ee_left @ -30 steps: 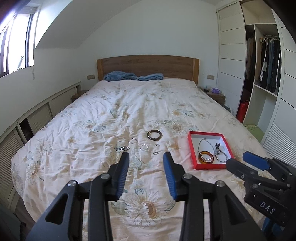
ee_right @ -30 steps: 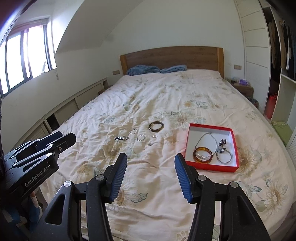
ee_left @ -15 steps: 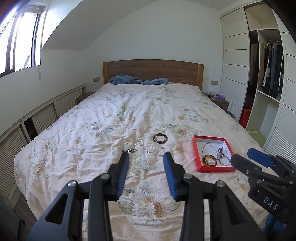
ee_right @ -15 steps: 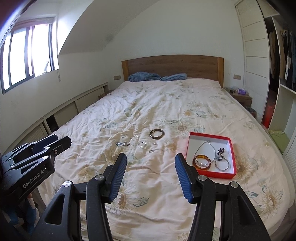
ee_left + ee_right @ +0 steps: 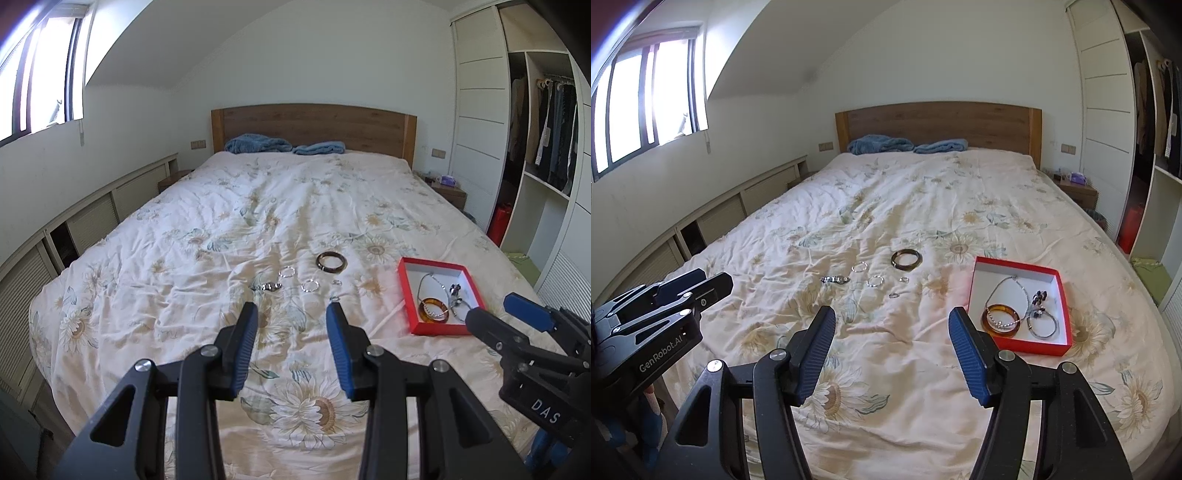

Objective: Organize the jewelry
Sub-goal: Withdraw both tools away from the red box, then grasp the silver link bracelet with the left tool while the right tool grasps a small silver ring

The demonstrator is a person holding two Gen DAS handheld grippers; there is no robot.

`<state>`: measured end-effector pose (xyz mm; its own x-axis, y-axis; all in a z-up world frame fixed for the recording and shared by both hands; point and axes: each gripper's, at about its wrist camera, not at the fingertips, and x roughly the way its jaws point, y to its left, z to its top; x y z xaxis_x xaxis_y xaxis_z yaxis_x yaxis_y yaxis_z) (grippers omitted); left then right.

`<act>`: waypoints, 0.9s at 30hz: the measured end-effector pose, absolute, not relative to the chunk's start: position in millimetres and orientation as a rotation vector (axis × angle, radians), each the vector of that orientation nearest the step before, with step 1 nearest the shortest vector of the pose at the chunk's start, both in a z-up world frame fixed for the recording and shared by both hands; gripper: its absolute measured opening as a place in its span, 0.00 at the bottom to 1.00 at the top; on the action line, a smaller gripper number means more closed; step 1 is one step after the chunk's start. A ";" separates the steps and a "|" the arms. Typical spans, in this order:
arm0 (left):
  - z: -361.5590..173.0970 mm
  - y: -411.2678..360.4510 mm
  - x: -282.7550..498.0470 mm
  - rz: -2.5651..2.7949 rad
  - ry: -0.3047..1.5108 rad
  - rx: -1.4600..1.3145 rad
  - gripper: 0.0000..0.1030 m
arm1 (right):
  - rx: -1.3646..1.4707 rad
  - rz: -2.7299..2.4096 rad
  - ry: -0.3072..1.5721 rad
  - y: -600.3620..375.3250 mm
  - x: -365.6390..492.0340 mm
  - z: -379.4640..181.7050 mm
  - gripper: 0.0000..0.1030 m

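A red box [image 5: 406, 295] [image 5: 1019, 341] lies on the bed and holds an amber bangle [image 5: 1001, 319], a silver necklace [image 5: 1006, 286] and other pieces. Loose on the floral duvet to its left lie a dark bangle [image 5: 331, 261] [image 5: 905, 257], silver rings [image 5: 309, 286] [image 5: 874, 281], a silver chain piece [image 5: 266, 286] [image 5: 834, 279] and small rings [image 5: 894, 295]. My left gripper [image 5: 291, 314] is open and empty, held above the foot of the bed. My right gripper [image 5: 892, 319] is open and empty, also well short of the jewelry.
The bed [image 5: 923, 206] has a wooden headboard [image 5: 938, 125] and blue blankets [image 5: 879, 144] at the far end. Low cabinets [image 5: 720, 214] run along the left wall. A wardrobe with hanging clothes [image 5: 546, 122] and a nightstand [image 5: 448, 192] stand at the right.
Both grippers have pulled back and tilted up, so the jewelry and box appear farther away and lower in view. Both stay open and empty.
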<state>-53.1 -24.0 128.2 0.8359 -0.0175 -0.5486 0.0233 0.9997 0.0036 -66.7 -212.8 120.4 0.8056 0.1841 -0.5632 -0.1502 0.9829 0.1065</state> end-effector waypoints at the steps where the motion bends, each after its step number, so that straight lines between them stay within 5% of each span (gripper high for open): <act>1: 125.2 -23.9 -49.9 -0.020 0.589 0.009 0.36 | 0.059 0.180 0.616 -212.1 -64.2 117.8 0.61; 20: 48.9 0.7 22.3 0.015 0.769 -0.051 0.36 | 0.109 0.208 0.792 -212.8 9.0 43.9 0.61; 27: 16.9 5.1 55.0 0.010 0.831 -0.053 0.36 | 0.114 0.245 0.858 -207.7 42.3 15.8 0.49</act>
<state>55.0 5.1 16.9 0.6740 -0.0119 -0.7386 -0.0298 0.9986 -0.0434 42.3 -207.7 15.8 0.6281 0.2593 -0.7336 -0.1679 0.9658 0.1976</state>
